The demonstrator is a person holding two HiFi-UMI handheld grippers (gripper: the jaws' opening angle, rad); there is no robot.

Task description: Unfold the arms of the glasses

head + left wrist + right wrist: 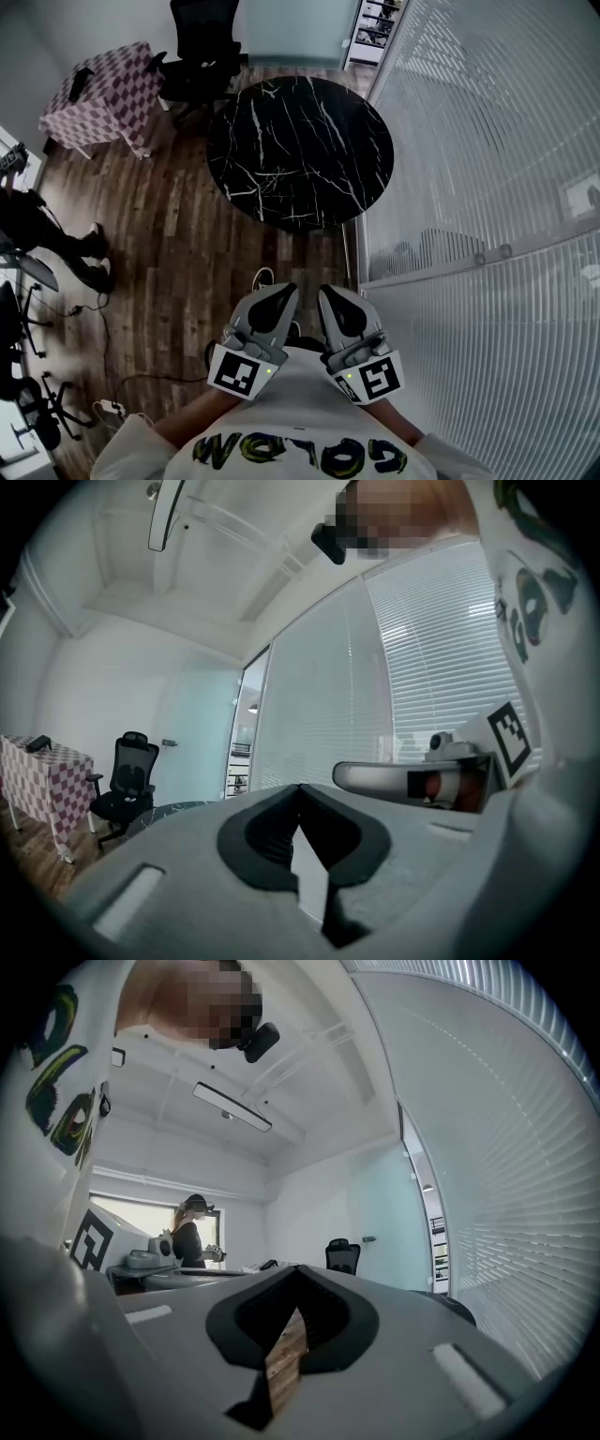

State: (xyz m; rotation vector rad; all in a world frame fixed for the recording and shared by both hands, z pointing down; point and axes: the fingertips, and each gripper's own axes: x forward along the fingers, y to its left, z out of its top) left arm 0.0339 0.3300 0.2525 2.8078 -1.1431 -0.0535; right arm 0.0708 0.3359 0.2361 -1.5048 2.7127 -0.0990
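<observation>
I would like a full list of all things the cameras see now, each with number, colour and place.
round table: one, black marble with white veins, upper centre of head view
office chair: one, black, behind the round table
checkered table: one, reddish and white cloth, upper left
floor: brown wood, left half
blinds: white, whole right side
second person: one, dark clothes, left edge
glasses: none seen in any view
left gripper: one, grey, shut, empty, lower centre
right gripper: one, grey, shut, empty, beside the left gripper
shirt: one, white, bottom edge
</observation>
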